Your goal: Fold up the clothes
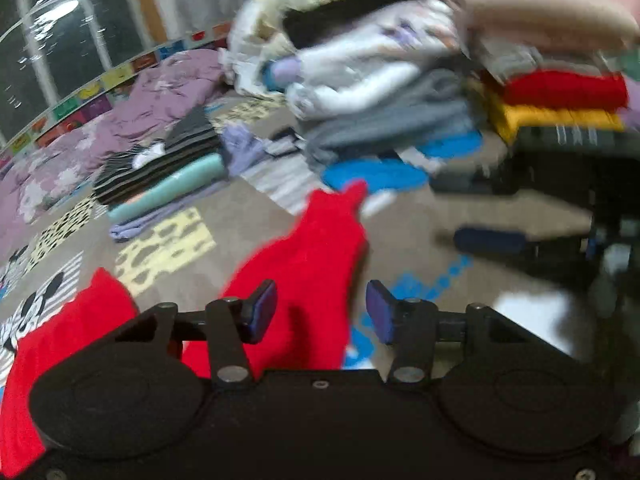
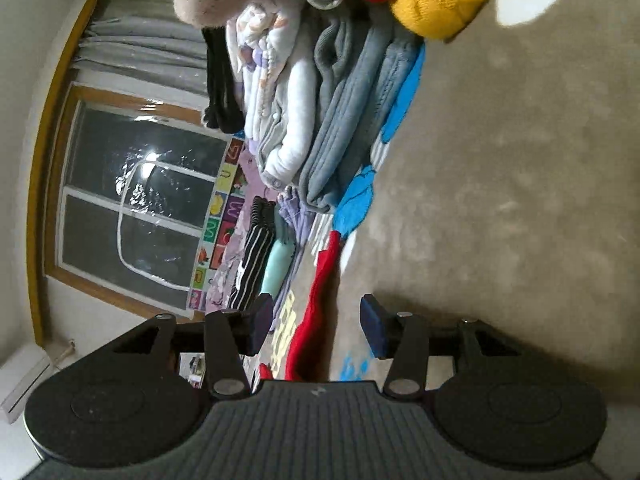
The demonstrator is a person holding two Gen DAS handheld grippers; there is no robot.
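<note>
A red garment [image 1: 312, 264] lies spread on the patterned mat [image 1: 240, 216], under both grippers. The left gripper [image 1: 322, 312] and right gripper [image 2: 316, 326] are parted, nothing clamped. A layer could be missed — or the tall folded stack [image 2: 320, 92] knocked. Only the right view, rolled sideways, shows the window [image 2: 132, 196].

A home bedroom is shown: a patterned bedspread [image 1: 168, 240] is spread beneath a curtained window [image 2: 132, 184]. Folded clothes [image 1: 384, 92] are stacked on it, and a lilac quilt [image 1: 120, 120] is bunched between stack and window.
</note>
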